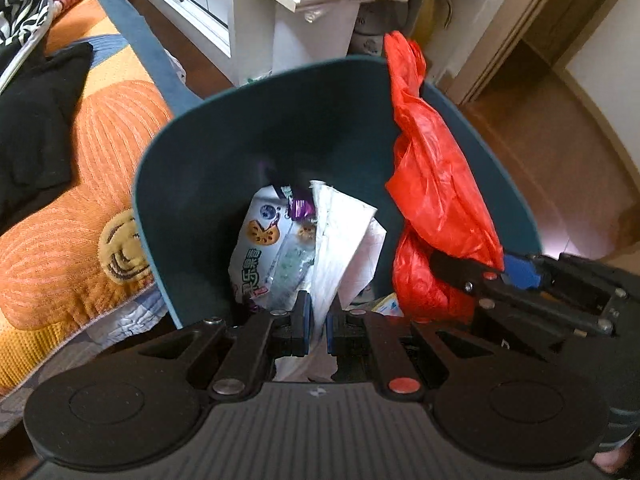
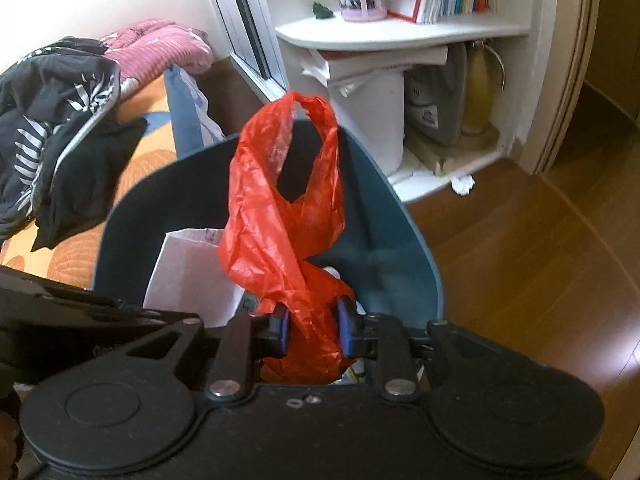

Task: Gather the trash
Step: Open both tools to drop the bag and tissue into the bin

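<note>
A dark teal trash bin point(image 1: 192, 168) stands by the bed, also in the right wrist view point(image 2: 412, 248). Snack wrappers point(image 1: 260, 248) lie at its bottom. My left gripper point(image 1: 318, 324) is shut on a white crumpled paper point(image 1: 340, 248), held over the bin mouth; the paper shows in the right wrist view point(image 2: 188, 272). My right gripper point(image 2: 314, 330) is shut on a red plastic bag point(image 2: 280, 208), which stands up over the bin's right side point(image 1: 432, 176). The right gripper shows in the left wrist view point(image 1: 472, 272).
A bed with an orange cover point(image 1: 80, 184) and dark clothes point(image 2: 52, 140) is on the left. A white shelf unit point(image 2: 400, 92) with books stands behind the bin. A white crumpled scrap point(image 2: 462, 184) lies on the wooden floor point(image 2: 520, 260) at right.
</note>
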Motion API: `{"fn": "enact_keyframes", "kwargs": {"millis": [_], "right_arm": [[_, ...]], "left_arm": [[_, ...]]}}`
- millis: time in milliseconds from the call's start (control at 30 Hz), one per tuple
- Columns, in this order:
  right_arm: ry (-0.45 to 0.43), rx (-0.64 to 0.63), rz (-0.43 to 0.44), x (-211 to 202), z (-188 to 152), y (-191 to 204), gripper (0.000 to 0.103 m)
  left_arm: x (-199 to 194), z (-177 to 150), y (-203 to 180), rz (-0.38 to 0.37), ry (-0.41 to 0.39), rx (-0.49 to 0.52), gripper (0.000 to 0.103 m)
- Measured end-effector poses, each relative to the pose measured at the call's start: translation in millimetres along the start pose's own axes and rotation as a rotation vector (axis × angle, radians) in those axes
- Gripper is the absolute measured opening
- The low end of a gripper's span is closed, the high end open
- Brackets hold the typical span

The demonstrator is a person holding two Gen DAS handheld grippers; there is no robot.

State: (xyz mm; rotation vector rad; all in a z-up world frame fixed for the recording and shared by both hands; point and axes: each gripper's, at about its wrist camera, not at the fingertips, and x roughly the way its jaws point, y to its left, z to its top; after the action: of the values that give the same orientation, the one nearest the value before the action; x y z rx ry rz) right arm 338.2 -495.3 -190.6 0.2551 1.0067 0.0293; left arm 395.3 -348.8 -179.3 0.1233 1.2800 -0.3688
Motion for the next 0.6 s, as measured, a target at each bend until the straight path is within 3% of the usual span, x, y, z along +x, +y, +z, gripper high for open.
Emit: {"fn": "enact_keyframes", "kwargs": {"millis": [67,267,433,600], "right_arm": [[0.002,0.003,-0.001,0.3,-1.4,-1.9,0.026],[-0.019,0.035,0.015,-11.0,-1.5,-5.5,0.041],[-0.054,0.028,0.028,-32.1,-1.7,-1.8,0.044],[-0.103,-0.021,0.046,-65.7,-3.0,8.8,0.045]], "left_arm": [[5.1,-2.8,-1.0,-0.002,0.012,0.005,0.007],[4.4,-9.3,-5.1,0.016,0.019,0.026,0.012],[-13.8,-16.4,-4.4,0.004,-0.010,0.008,0.029],[-47.6,-28.1,-0.8,-0.014,-0.059,-0.001,0.030]]}}
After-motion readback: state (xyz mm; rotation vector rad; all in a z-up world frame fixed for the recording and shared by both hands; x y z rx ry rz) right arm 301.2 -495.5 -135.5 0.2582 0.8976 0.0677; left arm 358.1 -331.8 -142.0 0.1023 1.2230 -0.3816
